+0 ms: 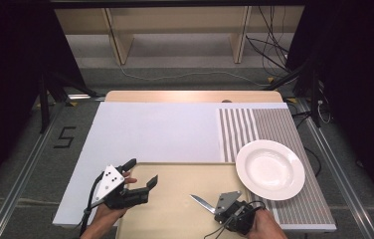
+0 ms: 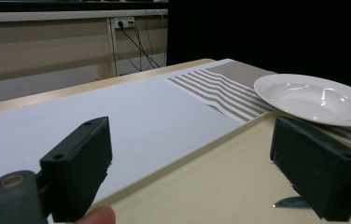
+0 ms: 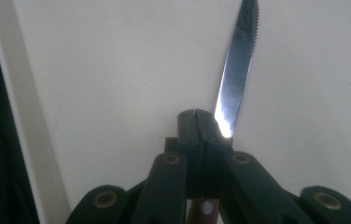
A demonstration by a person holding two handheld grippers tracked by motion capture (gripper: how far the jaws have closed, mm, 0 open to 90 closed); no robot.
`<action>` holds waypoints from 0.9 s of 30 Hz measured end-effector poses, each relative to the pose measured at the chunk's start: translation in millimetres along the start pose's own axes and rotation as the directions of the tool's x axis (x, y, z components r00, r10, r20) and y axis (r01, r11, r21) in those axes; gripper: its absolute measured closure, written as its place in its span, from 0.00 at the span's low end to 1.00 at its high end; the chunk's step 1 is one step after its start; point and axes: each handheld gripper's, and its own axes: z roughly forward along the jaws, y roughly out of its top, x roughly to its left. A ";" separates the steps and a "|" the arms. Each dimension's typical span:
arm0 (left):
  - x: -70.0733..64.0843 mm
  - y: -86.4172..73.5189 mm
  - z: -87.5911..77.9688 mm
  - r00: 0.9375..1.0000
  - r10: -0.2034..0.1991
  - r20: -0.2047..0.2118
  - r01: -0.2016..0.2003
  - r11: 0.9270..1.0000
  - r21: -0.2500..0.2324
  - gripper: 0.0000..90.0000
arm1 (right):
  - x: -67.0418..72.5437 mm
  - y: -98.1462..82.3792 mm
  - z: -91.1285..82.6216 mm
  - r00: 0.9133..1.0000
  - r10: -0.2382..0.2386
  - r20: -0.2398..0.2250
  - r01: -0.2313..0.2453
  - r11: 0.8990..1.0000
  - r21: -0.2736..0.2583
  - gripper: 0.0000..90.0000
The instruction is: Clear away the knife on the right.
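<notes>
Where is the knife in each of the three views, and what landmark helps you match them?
High view: knife low centre, over the tray, held by the right gripper.
Left gripper view: serrated tip at bottom right.
Right gripper view: blade rising from the shut jaws, upper centre.
Shared landmark: the beige tray.

table (image 1: 190,95) | white sheet (image 1: 160,132) | striped mat (image 1: 274,124) | tray (image 1: 175,199), possibly wood

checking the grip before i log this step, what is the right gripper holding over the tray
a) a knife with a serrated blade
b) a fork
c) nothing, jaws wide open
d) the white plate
a: in the right gripper view the right gripper has its jaws pressed together on a knife, whose serrated blade sticks out past them above the beige tray; the white plate sits apart on the striped mat.
</notes>
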 end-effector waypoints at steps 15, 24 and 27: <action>-0.1 0.4 -0.4 1.000 0.003 0.000 -0.003 1.000 -0.002 0.14 | -13.2 -5.5 -6.1 0.998 0.052 0.042 -0.053 0.998 0.019 1.00; -0.2 0.6 -0.6 1.000 0.002 0.000 -0.002 1.000 -0.003 0.14 | -20.4 -8.8 -8.1 0.994 0.083 0.067 -0.084 0.996 0.014 1.00; -0.2 0.7 -0.7 1.000 0.001 0.000 -0.001 1.000 -0.003 0.14 | -22.2 -9.7 -9.0 0.993 0.091 0.071 -0.092 0.996 0.019 1.00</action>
